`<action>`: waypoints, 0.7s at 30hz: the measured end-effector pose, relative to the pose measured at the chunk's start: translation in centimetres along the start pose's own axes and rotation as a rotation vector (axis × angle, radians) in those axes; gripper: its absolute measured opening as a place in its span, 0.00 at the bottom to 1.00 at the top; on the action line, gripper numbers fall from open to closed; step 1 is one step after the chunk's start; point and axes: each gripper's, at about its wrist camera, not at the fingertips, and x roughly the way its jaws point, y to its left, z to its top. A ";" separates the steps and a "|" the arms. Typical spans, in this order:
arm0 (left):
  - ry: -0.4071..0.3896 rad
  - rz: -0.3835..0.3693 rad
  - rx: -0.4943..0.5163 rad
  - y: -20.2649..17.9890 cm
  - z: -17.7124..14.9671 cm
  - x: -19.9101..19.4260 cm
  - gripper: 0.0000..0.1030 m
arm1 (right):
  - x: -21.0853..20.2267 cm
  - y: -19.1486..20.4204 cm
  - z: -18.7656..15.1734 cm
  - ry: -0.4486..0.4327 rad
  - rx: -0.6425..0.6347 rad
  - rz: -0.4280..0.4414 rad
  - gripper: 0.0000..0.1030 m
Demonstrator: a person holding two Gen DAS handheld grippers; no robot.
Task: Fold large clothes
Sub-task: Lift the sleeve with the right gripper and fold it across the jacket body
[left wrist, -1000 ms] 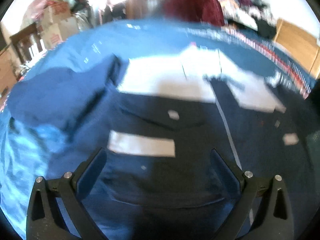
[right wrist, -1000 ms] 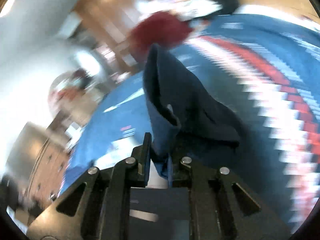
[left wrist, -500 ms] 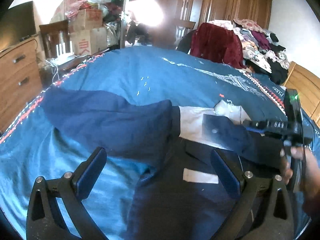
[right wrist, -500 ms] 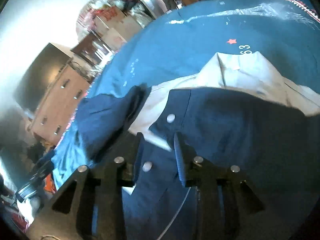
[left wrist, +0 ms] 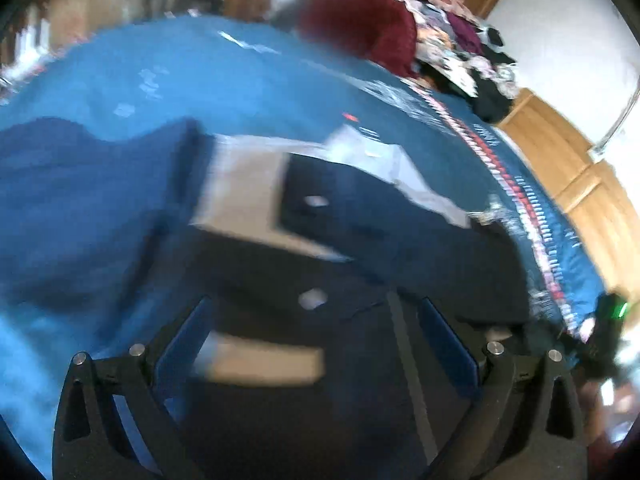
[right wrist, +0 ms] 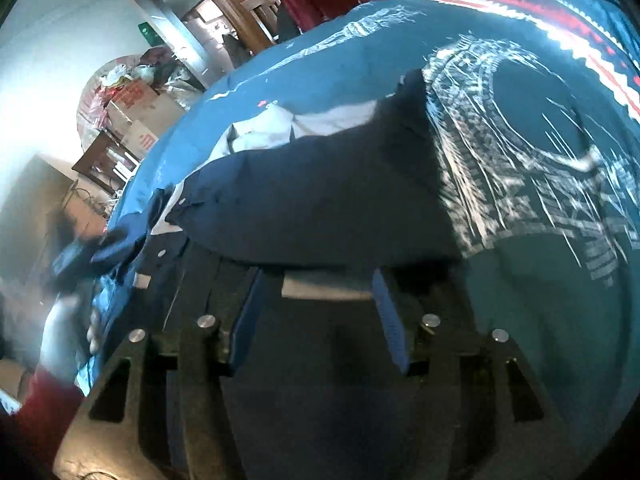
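One navy-and-white shirt lies spread on the blue bedspread, one sleeve folded across toward nine o'clock. Two grippers, left gripper and right gripper, both gape wide, empty.

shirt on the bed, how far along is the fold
Early. One sleeve of the navy shirt already lies folded across its front. Nothing is in hand: the left gripper and right gripper are both open over the cloth. The other sleeve is spread on the bedspread, and the body is unfolded.
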 end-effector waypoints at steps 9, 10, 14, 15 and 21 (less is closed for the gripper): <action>0.085 0.023 -0.160 1.4 3.3 7.5 0.56 | 1.2 -0.5 -0.9 0.014 0.023 0.041 0.54; 0.082 0.026 -0.162 1.4 3.4 7.7 0.55 | 1.3 -0.6 -0.9 0.012 0.020 0.042 0.54; 0.076 0.047 -0.167 1.4 3.5 8.5 0.55 | 1.4 -1.4 -1.2 0.017 0.044 0.046 0.55; 0.072 0.054 -0.167 1.2 3.6 8.7 0.55 | 1.4 -1.5 -1.3 0.015 0.046 0.044 0.55; 0.047 0.053 -0.128 0.6 4.1 9.4 0.08 | 0.7 -2.3 -2.6 0.021 0.065 0.028 0.55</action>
